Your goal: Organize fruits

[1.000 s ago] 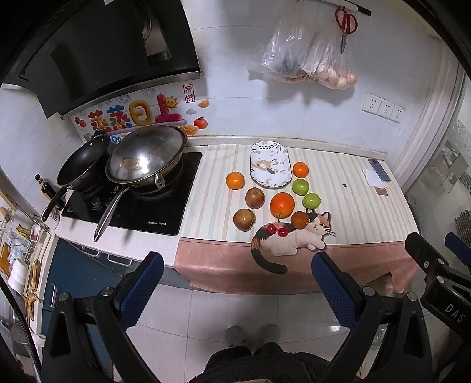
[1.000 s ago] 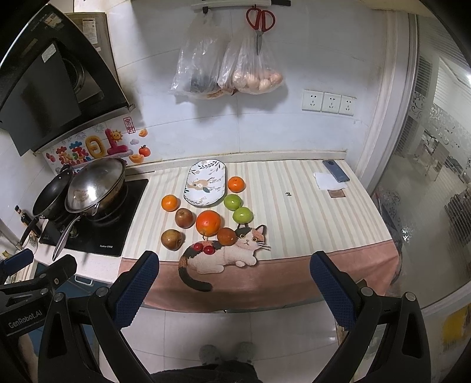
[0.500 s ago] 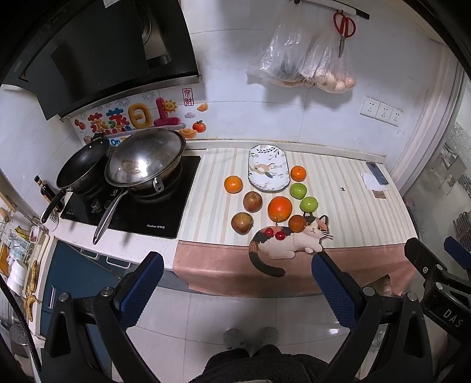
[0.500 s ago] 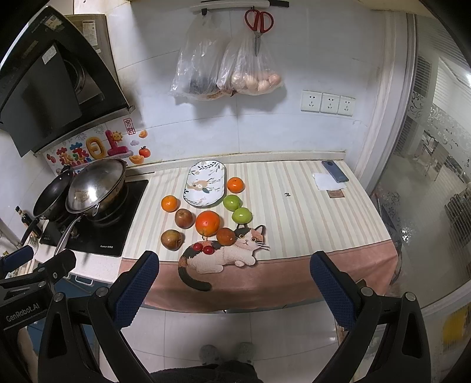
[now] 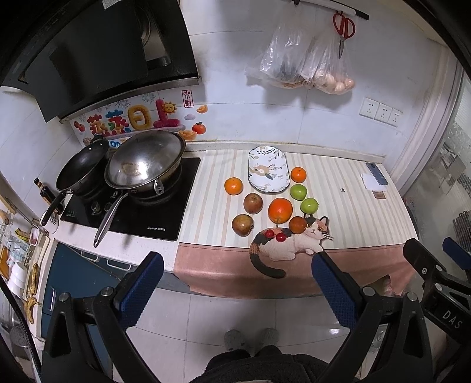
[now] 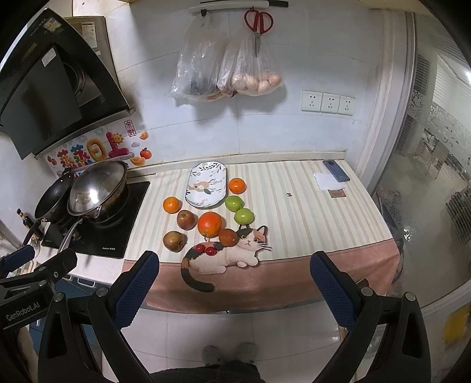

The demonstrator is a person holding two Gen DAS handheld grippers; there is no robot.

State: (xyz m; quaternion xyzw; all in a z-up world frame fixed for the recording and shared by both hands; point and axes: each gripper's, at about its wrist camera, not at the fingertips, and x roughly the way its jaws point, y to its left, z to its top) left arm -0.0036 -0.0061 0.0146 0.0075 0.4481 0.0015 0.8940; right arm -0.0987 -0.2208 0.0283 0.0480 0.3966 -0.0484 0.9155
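Note:
Several fruits lie on the striped counter cloth (image 5: 353, 206) around an empty oval patterned plate (image 5: 267, 169) (image 6: 206, 184): a big orange (image 5: 280, 210) (image 6: 209, 224), small oranges (image 5: 233, 186) (image 5: 298, 174), two green apples (image 5: 298, 191) (image 5: 309, 205), two brownish apples (image 5: 253, 203) (image 5: 242, 225) and two red cherries (image 5: 274, 234) on a cat-shaped mat (image 5: 291, 244). My left gripper (image 5: 235, 282) and right gripper (image 6: 234, 284) are both open and empty, held well back from the counter above the floor.
An induction hob (image 5: 132, 212) with a steel wok (image 5: 145, 160) and a black pan (image 5: 81, 168) stands left of the fruit. A phone (image 6: 335, 171) and paper lie at the counter's far right. Plastic bags (image 6: 226, 73) and scissors (image 6: 258, 23) hang on the wall.
Both views have shifted slightly; the counter sits a little differently in frame. The fruits have not moved and both grippers stay open.

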